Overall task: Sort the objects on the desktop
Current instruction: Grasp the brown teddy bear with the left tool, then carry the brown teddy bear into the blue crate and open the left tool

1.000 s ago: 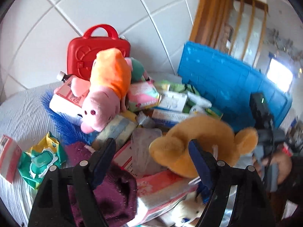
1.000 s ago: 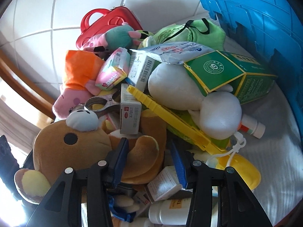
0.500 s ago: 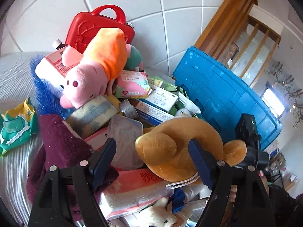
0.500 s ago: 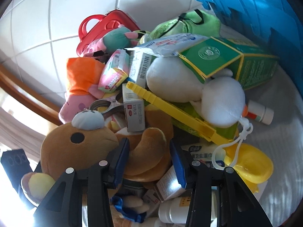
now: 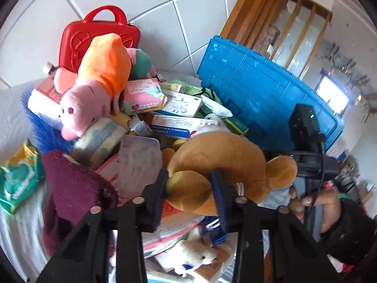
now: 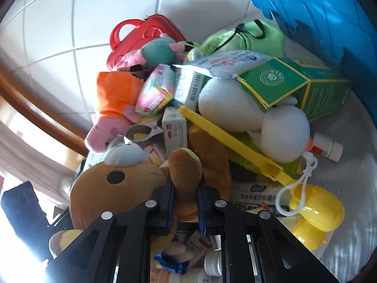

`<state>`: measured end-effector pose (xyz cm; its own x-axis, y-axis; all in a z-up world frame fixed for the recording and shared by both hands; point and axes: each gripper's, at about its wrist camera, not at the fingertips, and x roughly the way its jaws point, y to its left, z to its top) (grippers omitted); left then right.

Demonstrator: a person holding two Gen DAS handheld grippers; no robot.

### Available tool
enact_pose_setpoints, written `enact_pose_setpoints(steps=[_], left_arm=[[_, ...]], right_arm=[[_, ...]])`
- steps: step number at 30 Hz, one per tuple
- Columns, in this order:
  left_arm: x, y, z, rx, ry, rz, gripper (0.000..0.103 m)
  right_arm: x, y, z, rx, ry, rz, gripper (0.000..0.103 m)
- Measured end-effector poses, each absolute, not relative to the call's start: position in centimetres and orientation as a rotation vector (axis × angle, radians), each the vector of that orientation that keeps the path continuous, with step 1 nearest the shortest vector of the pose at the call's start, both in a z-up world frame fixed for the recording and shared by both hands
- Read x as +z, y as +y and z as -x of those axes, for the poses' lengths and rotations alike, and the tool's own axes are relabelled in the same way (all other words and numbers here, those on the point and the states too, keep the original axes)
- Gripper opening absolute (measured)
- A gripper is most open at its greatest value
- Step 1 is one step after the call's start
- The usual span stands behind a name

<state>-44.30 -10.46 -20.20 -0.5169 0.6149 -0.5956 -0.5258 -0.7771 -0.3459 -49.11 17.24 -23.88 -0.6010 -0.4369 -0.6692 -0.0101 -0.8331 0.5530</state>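
Two hand-held grippers are on one brown bear plush (image 5: 219, 155), which lies atop the heap at the near edge of the bench (image 6: 348, 179). Left hand-held gripper (image 5: 189, 189): jaws have just been closing, now narrow and pinching a rounded limb of the bear. Right hand-held gripper (image 6: 186, 194): jaws have likewise just been closing, now clamped on another limb, beside the bear's face. From the left wrist view, pink pig plush (image 5: 94, 87) in orange lies at 11 o'clock of the bear, red case (image 5: 96, 35) beyond it against the tiled wall, blue crate (image 5: 266, 94) at 1 o'clock. From the right wrist view, white plush (image 6: 249, 115) and yellow clip (image 6: 231, 141) sit at 1 o'clock.
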Motion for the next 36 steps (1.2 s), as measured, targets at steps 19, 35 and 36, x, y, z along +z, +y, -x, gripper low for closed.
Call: enact_pose_setpoints(steps=[19, 35, 36], left_arm=[[-14.6, -10.6, 42.1, 2.289, -0.116, 0.8, 0.031], [-4.8, -4.8, 41.1, 2.186, 0.022, 0.563, 0.015], [-4.1, -4.0, 41.1, 2.166, 0.035, 0.549, 0.008]], right_arm=[[-14.9, 16.6, 46.2, -2.677, -0.579, -1.036, 0.015], [-2.1, 20.7, 40.8, -2.945, -0.515, -0.711, 0.015], [-1.0, 21.1, 40.3, -2.964, -0.508, -0.678, 0.015]])
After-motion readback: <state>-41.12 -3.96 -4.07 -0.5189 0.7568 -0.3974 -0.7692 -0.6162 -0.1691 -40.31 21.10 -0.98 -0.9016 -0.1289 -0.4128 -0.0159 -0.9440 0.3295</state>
